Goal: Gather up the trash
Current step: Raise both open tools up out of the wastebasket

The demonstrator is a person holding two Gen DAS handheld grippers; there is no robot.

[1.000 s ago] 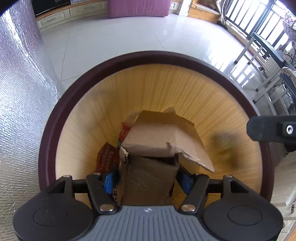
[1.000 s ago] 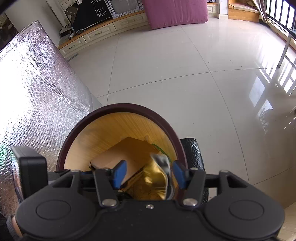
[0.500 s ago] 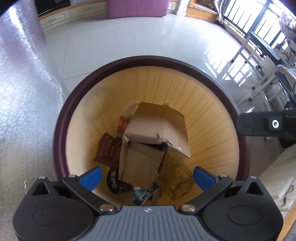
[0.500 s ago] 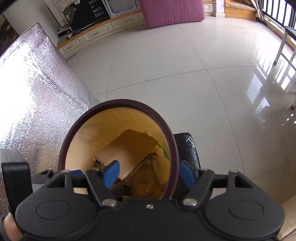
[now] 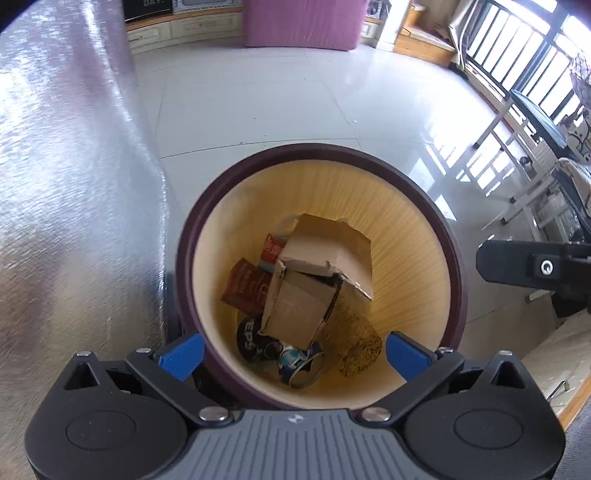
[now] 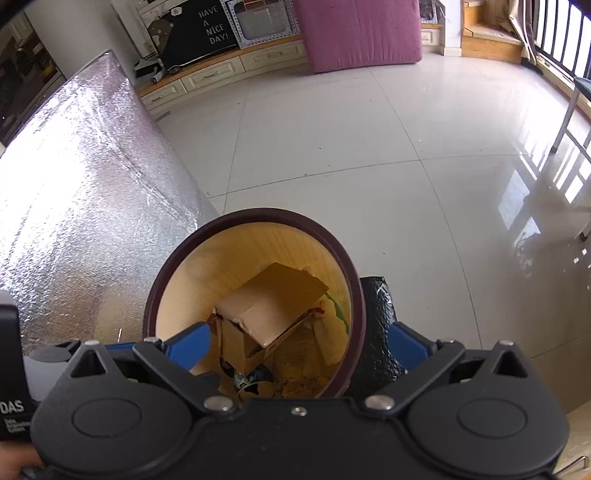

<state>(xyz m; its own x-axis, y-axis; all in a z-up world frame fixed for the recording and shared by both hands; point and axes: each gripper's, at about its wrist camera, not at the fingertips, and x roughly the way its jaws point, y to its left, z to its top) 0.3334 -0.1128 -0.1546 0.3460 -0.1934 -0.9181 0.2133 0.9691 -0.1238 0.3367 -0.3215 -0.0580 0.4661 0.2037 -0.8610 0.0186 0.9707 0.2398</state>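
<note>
A round bin with a dark maroon rim (image 5: 317, 151) and yellow inside stands on the floor; it also shows in the right wrist view (image 6: 258, 214). Inside lie a torn cardboard box (image 5: 314, 280), a red-brown wrapper (image 5: 245, 288), a dark can (image 5: 251, 338), a gold crumpled bag (image 5: 356, 341) and other scraps. My left gripper (image 5: 293, 352) is open and empty above the bin's near rim. My right gripper (image 6: 299, 343) is open and empty above the bin, where the box (image 6: 269, 302) shows.
A silver foil-covered surface (image 5: 66, 192) runs along the left of the bin. A black bag (image 6: 376, 328) lies beside the bin's right side. White tiled floor (image 6: 332, 129) stretches ahead to a purple cushion (image 6: 358, 33) and low cabinets. Metal chair legs (image 5: 517, 173) stand at the right.
The left gripper let go of the cardboard box, which dropped into the bin, and opened wide. The right gripper released the gold bag into the bin. Both grippers have risen away from the bin.
</note>
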